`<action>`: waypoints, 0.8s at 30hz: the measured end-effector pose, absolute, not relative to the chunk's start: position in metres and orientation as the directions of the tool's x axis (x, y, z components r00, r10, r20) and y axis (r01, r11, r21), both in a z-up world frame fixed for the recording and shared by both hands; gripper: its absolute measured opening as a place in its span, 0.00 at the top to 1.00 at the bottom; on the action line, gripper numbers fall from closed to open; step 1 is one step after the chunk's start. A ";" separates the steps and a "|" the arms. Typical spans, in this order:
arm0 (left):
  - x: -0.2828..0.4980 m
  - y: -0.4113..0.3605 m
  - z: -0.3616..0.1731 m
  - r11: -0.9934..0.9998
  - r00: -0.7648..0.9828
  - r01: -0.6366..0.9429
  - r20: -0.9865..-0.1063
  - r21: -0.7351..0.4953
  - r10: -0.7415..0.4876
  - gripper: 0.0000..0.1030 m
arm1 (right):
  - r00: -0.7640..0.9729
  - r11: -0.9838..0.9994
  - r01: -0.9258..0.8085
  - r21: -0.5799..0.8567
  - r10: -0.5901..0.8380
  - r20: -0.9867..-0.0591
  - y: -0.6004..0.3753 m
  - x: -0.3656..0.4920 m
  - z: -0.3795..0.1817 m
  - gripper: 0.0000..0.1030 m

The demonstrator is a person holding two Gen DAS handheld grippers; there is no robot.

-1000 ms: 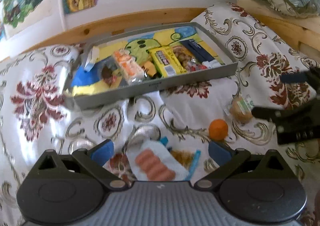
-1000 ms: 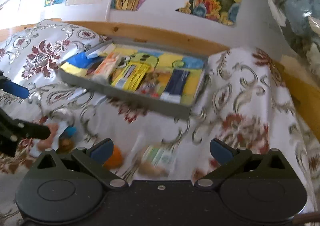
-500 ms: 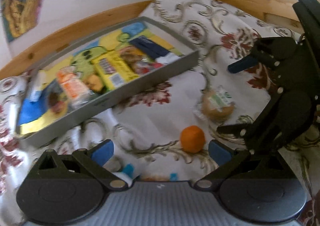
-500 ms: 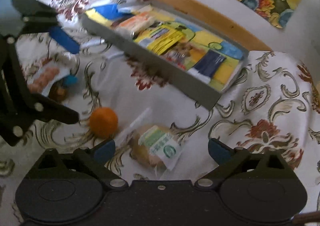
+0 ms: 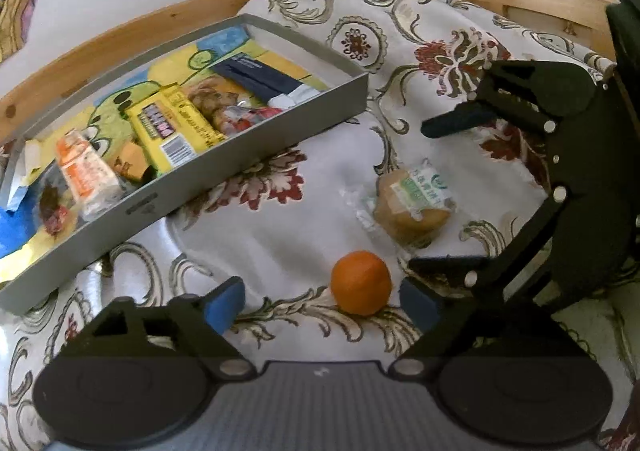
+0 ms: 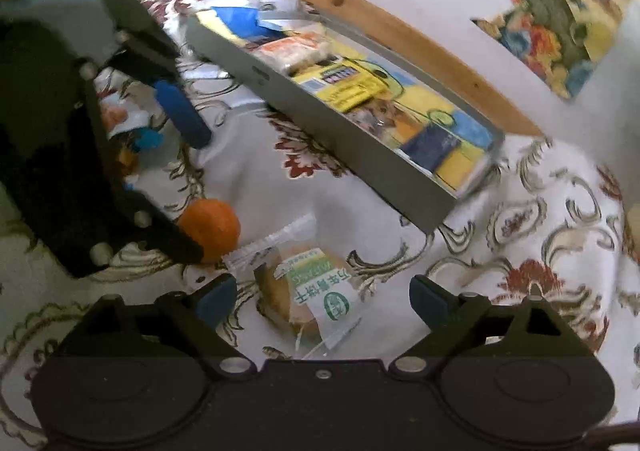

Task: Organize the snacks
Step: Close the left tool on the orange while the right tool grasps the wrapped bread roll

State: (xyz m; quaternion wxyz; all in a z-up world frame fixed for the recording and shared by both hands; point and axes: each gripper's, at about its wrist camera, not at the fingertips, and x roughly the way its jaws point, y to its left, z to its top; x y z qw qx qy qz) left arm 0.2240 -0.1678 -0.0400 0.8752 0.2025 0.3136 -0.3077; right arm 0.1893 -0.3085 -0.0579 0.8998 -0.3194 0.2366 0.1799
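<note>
Snacks fill the grey tray (image 5: 256, 159): yellow pack (image 5: 176, 127), orange pack (image 5: 82, 171), dark blue pack (image 5: 256, 75). Near the tray, left claw (image 5: 320, 301) gapes around the orange (image 5: 361, 283); right claw (image 6: 320, 299) gapes over the wrapped bun (image 6: 304, 291).

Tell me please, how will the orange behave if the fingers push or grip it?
The orange is round and lies loose on the soft cloth, so a push would probably roll it. Its skin looks smooth, so it may slip between closing fingers.

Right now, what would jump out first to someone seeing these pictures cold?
A bright orange fruit sits on the floral cloth between the open left gripper's fingers. Beside it lies a wrapped bun, framed by the open right gripper. Behind them, a grey tray holds colourful snack packets.
</note>
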 end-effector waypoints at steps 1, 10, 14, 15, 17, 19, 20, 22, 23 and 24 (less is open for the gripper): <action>0.226 -0.170 -0.040 0.725 0.605 0.671 -0.678 0.154 -0.416 0.23 | 0.821 0.730 -0.480 -0.486 0.179 -0.542 -0.309 0.190 -0.059 0.15; 0.234 -0.177 -0.046 0.745 0.544 0.664 -0.726 0.064 -0.421 0.52 | 0.802 0.739 -0.508 -0.442 0.219 -0.556 -0.313 0.189 -0.056 0.33; 0.234 -0.180 -0.048 0.757 0.537 0.652 -0.734 0.048 -0.416 0.63 | 0.802 0.741 -0.508 -0.439 0.222 -0.555 -0.311 0.185 -0.055 0.42; 0.234 -0.180 -0.048 0.765 0.539 0.643 -0.735 0.043 -0.412 0.63 | 0.801 0.738 -0.510 -0.442 0.220 -0.557 -0.311 0.185 -0.056 0.42; 0.234 -0.179 -0.049 0.781 0.540 0.624 -0.736 0.027 -0.407 0.64 | 0.797 0.733 -0.513 -0.447 0.214 -0.564 -0.310 0.184 -0.056 0.42; 0.233 -0.177 -0.048 0.791 0.538 0.611 -0.740 0.012 -0.404 0.64 | 0.796 0.724 -0.514 -0.459 0.204 -0.570 -0.308 0.185 -0.057 0.34; 0.232 -0.175 -0.047 0.799 0.538 0.601 -0.741 0.002 -0.402 0.64 | 0.801 0.724 -0.506 -0.469 0.193 -0.567 -0.307 0.186 -0.058 0.31; 0.230 -0.171 -0.046 0.818 0.541 0.575 -0.744 -0.014 -0.393 0.64 | 0.802 0.735 -0.497 -0.462 0.186 -0.567 -0.310 0.191 -0.060 0.27; 0.229 -0.169 -0.045 0.827 0.543 0.562 -0.744 -0.023 -0.389 0.64 | 0.796 0.751 -0.498 -0.434 0.197 -0.573 -0.313 0.194 -0.059 0.27; 0.228 -0.167 -0.044 0.837 0.547 0.547 -0.744 -0.031 -0.385 0.64 | 0.791 0.766 -0.498 -0.407 0.209 -0.575 -0.315 0.196 -0.058 0.30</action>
